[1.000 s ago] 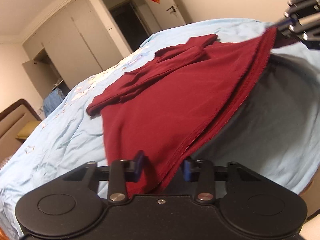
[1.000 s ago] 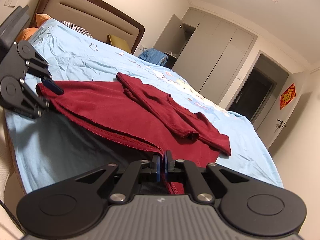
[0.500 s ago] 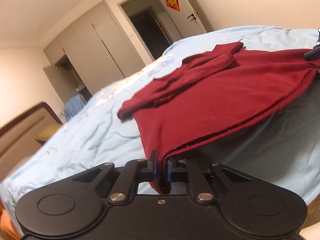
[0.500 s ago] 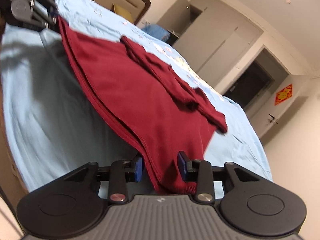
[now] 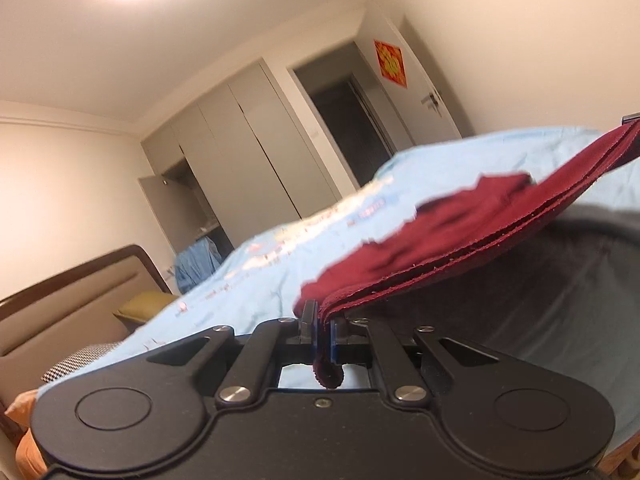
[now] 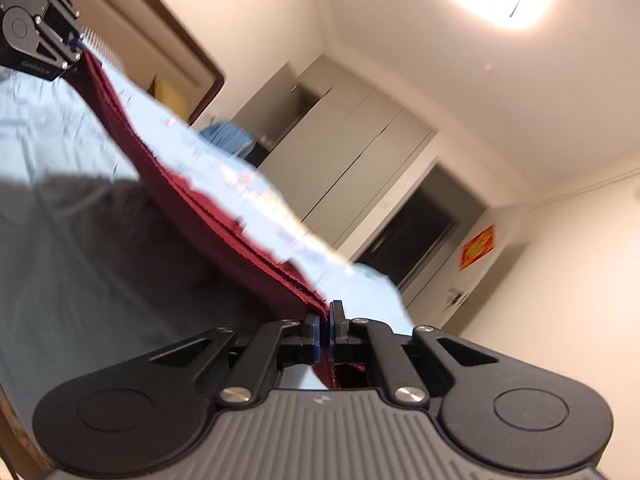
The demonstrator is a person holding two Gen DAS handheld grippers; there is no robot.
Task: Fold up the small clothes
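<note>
Dark red cloth is pinched at both ends: the left gripper [image 5: 324, 334] has its two fingers pressed together on one corner of the maroon garment [image 5: 460, 236], with a small tuft of fabric poking out behind the blue pads. The right gripper [image 6: 325, 330] is clamped the same way on the other corner of the garment's near edge, its fingers nearly touching with the folded layers between them. From each grip the hem runs taut across to the other gripper, which shows at the frame edge in the right wrist view, and the near edge is raised above the light blue bed sheet [image 5: 256, 280], casting a dark shadow beneath. Farther off, the rest of the garment appears to rest on the sheet. Beyond the bed stand a padded headboard [image 5: 72, 300], grey wardrobe doors [image 5: 248, 152] and a dark doorway [image 5: 352, 128].
</note>
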